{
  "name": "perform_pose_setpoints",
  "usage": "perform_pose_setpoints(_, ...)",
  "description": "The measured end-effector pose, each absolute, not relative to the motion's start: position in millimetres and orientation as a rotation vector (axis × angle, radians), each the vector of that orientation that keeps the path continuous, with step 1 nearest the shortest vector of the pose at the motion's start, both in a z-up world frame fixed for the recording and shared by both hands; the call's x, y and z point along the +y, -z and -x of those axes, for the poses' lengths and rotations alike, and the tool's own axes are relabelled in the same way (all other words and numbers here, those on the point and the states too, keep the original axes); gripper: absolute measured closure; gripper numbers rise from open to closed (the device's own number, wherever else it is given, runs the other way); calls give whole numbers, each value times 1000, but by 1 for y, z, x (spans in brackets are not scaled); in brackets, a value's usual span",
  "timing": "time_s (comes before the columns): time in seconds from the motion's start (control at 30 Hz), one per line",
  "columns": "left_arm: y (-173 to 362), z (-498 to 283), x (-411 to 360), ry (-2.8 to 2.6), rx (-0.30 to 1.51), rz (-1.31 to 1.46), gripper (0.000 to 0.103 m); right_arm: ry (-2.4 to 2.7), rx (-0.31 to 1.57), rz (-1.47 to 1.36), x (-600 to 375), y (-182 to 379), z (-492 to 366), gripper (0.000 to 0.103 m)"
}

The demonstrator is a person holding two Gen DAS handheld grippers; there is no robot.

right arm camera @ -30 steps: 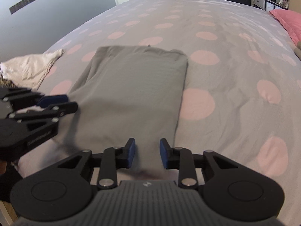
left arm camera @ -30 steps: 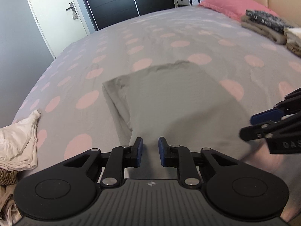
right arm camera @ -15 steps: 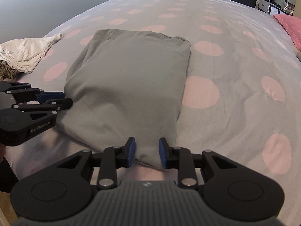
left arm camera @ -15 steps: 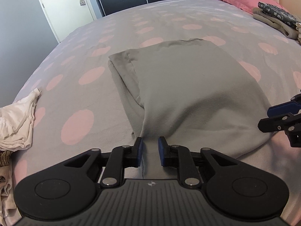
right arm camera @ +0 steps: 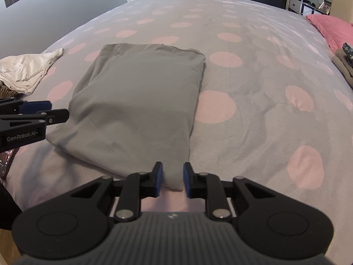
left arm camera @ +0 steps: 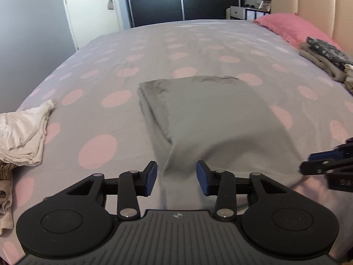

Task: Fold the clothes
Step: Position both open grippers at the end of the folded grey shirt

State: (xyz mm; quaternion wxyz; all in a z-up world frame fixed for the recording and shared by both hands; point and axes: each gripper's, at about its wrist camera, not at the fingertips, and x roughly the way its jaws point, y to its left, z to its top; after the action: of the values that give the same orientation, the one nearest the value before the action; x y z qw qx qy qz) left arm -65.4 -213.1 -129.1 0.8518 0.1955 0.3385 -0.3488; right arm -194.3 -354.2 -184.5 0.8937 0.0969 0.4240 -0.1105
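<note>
folded grey shirt (right arm camera: 141,101) lies on the polka-dot bed (right arm camera: 253,70). left gripper (left arm camera: 176,177) fingers are opening around its near corner, right gripper (right arm camera: 173,176) fingers closing on the other, neither pinching.

Walls: plain grey (left arm camera: 33,35)
Door: white, shut, metal handle (left arm camera: 92,8)
Wardrobe: black sliding panels (left arm camera: 183,0)
Bed: grey cover, pink dots (left arm camera: 154,50)
Headboard: beige padded panels (left arm camera: 317,6)
Pillow: pink (left arm camera: 289,25)

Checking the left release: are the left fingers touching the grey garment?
Apart. In the left wrist view the opening left gripper shows bedsheet gaps between both blue fingers and the grey garment corner.
</note>
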Motion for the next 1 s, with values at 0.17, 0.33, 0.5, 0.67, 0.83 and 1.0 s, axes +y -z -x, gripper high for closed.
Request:
perform_pose_setpoints(0.17, 146, 79, -225, 775, 762, -500, 75, 185, 887, -128, -336, 188, 193, 83)
perform_pose_setpoints(0.33, 162, 74, -222, 746, 827, -526, 75, 178, 933, -103, -335, 199, 190, 84)
perform_pose_setpoints(0.5, 158, 72, -218, 730, 825, -507, 75, 178, 934, -133, -339, 193, 191, 84)
perform_pose_setpoints(0.67, 142, 65, -216, 732, 779, -444, 74, 188, 887, -166, -345, 182, 192, 83)
perform_pose_setpoints(0.83, 130, 48, -216, 722, 795, -318, 55, 221, 845, -216, -360, 171, 185, 74)
perform_pose_setpoints(1.0, 134, 36, -224, 687, 824, -320, 55, 282, 840, -301, -382, 169, 174, 61)
